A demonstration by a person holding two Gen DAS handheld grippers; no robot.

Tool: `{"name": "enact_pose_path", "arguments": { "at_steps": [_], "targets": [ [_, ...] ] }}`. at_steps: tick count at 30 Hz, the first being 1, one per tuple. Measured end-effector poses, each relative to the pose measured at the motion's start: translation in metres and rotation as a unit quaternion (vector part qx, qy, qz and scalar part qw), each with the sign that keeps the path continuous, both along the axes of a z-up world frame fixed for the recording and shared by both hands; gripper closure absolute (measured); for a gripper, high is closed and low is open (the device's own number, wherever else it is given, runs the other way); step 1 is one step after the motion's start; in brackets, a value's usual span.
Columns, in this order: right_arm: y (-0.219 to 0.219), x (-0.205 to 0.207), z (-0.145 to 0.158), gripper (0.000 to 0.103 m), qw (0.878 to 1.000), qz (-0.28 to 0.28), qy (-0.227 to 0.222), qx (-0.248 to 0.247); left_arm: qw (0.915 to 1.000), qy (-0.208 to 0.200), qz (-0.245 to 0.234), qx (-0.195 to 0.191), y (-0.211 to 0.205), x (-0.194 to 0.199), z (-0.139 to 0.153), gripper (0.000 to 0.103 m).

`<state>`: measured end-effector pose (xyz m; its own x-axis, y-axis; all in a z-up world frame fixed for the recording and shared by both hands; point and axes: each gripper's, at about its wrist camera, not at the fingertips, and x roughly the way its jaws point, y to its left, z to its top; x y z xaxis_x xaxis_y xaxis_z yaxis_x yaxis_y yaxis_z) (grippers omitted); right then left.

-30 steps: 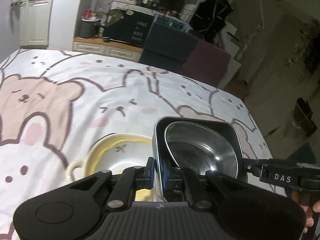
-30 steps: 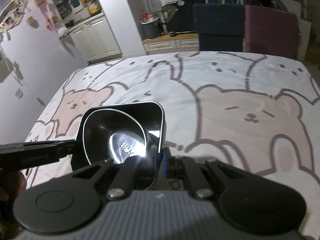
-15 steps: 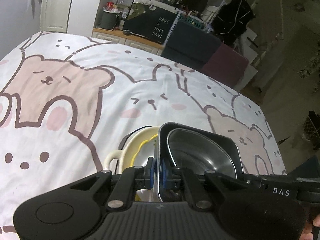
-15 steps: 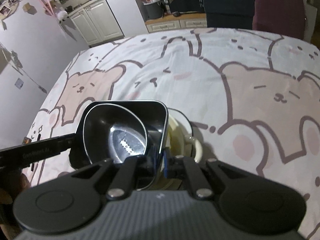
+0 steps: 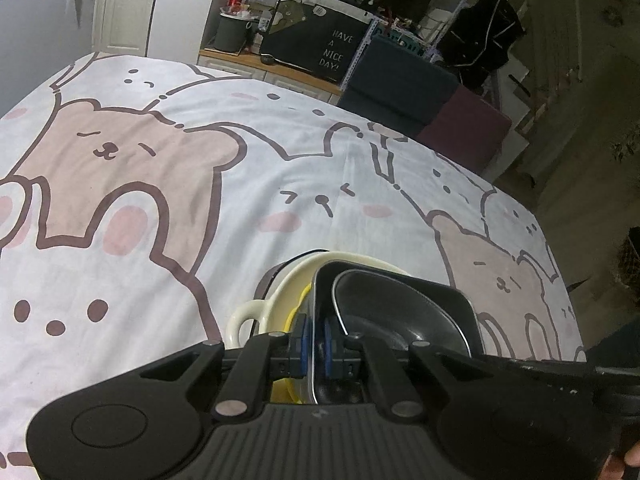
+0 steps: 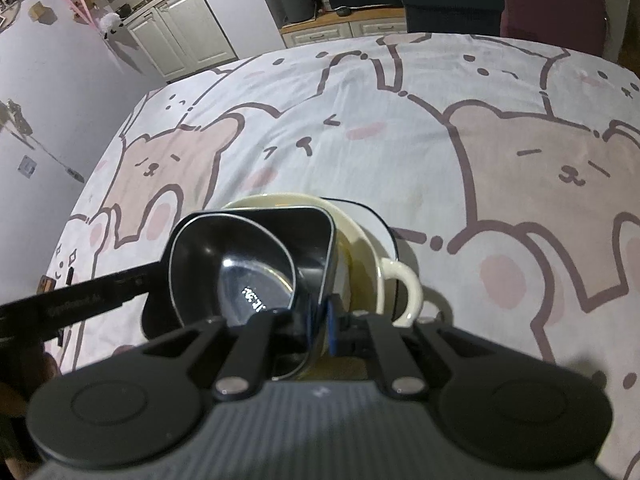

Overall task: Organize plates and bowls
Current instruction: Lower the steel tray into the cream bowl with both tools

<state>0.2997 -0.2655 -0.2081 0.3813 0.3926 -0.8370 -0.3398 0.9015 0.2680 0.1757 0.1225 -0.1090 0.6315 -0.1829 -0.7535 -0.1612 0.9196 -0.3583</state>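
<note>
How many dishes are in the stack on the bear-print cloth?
4 visible: round steel bowl inside square black dish, over cream handled bowl, on dark-rimmed plate. More may be hidden.

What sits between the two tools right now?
The square black tray with the steel bowl nested inside; left tool and right tool pinch opposite rims. Both wrist views show it, over the cream dish.

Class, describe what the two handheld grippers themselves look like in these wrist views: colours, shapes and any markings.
Both match: the left gripper and the right gripper each have a grey ribbed body, black linkage arms with silver pivot pins, round black discs at the sides, and blue pads on black fingers. In the right wrist view, the left gripper's finger bears faint, unreadable lettering.
</note>
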Motion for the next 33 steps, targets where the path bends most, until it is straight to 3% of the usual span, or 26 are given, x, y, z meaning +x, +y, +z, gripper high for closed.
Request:
{"name": "enact_pose_path", "arguments": {
  "at_steps": [17,33],
  "targets": [
    [-0.002,0.002,-0.007,0.095,0.999,-0.034,0.005,0.007,1.0000,0.004,0.003,-0.004,0.001,0.004,-0.005,0.096],
    [0.004,-0.020,-0.008,0.096,0.997,-0.027,-0.072,-0.016,1.0000,-0.001,0.004,-0.007,0.001,0.002,-0.005,0.096]
  ]
}}
